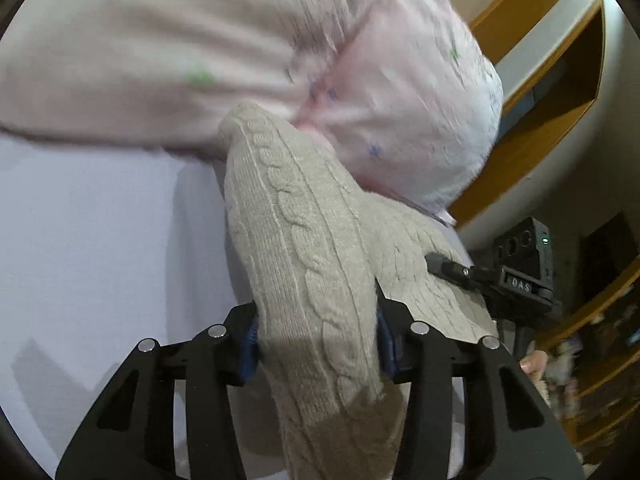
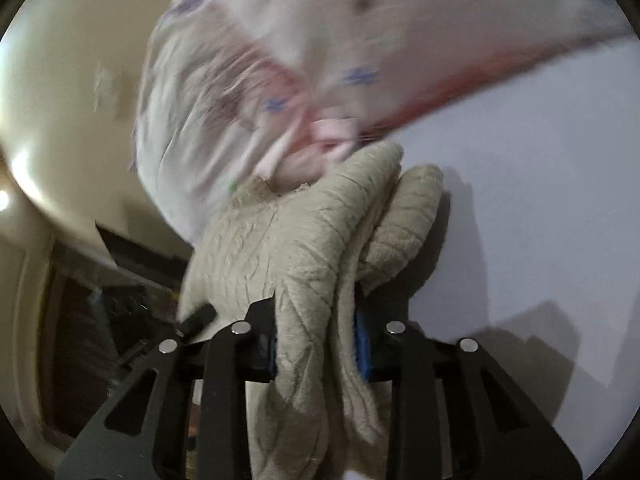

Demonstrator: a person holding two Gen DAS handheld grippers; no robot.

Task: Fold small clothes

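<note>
A beige cable-knit garment (image 1: 304,248) is bunched between the fingers of my left gripper (image 1: 316,344), which is shut on it. My right gripper (image 2: 320,344) is shut on another bunched part of the same beige knit (image 2: 304,248). The knit hangs between both grippers above a white sheet (image 1: 100,240). In the left wrist view the other gripper's finger (image 1: 452,268) rests against the knit at the right.
A pink pillow (image 1: 248,40) with small blue and green prints lies just beyond the knit, also in the right wrist view (image 2: 320,40). A wooden frame (image 1: 560,92) and dark furniture stand off the bed's edge. The white sheet (image 2: 540,180) spreads to the right.
</note>
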